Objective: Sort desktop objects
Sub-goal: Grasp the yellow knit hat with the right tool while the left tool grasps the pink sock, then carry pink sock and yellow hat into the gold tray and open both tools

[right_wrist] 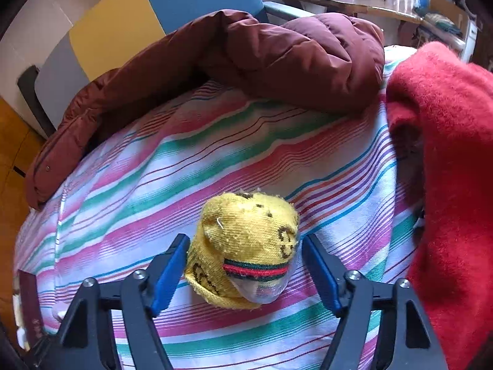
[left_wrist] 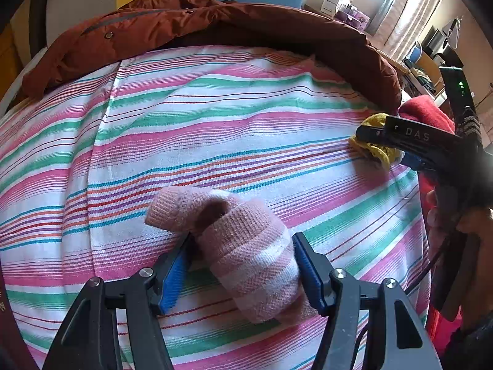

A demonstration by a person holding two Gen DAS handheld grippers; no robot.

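A rolled pink and white sock (left_wrist: 246, 252) lies on the striped sheet (left_wrist: 215, 123). My left gripper (left_wrist: 242, 237) points down over it, and both blue pads touch the roll's sides. A rolled yellow sock (right_wrist: 246, 231) with a red and green band sits between the fingers of my right gripper (right_wrist: 245, 236). Its left pad presses the sock and the right pad tip meets the widest part. The left wrist view shows the right gripper (left_wrist: 362, 134) at the far right, on the yellow sock (left_wrist: 376, 151), held by a hand (left_wrist: 437, 231).
A maroon padded jacket (right_wrist: 277, 61) lies along the far edge of the sheet (right_wrist: 215, 160). A red fleece cloth (right_wrist: 446, 154) is heaped at the right. A dark red booklet (right_wrist: 29, 302) lies at the sheet's left edge. Something clear and shiny (right_wrist: 262, 293) pokes from the yellow sock's front.
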